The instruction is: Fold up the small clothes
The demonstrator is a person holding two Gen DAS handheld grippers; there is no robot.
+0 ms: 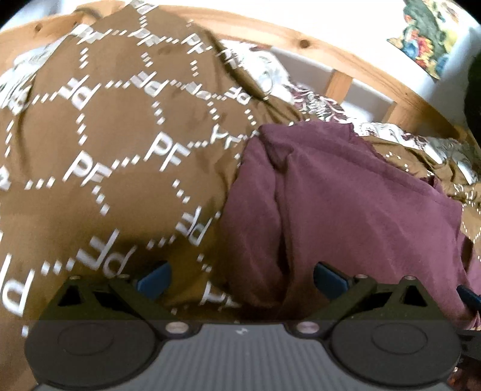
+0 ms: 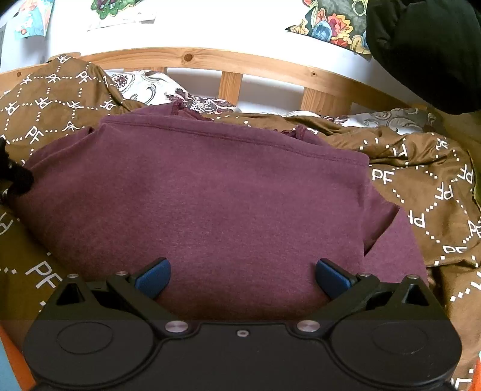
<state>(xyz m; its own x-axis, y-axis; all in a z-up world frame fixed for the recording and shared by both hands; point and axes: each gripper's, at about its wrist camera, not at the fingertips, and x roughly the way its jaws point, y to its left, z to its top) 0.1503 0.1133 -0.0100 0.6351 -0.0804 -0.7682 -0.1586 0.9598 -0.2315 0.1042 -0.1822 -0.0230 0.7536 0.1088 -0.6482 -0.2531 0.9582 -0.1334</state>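
A maroon garment lies partly folded on a brown bedspread printed with white letters. My right gripper hovers just above the garment's near part, open, nothing between its blue fingertips. In the left wrist view the same maroon garment fills the right half, wrinkled along its left edge. My left gripper is open over that left edge, where the garment meets the brown bedspread. Part of the left gripper shows at the far left of the right wrist view.
A wooden bed rail with slats runs along the far side, against a white wall. A patterned white pillow or sheet lies under the bedspread's far edge. A dark bulky item hangs at the upper right. Colourful pictures are on the wall.
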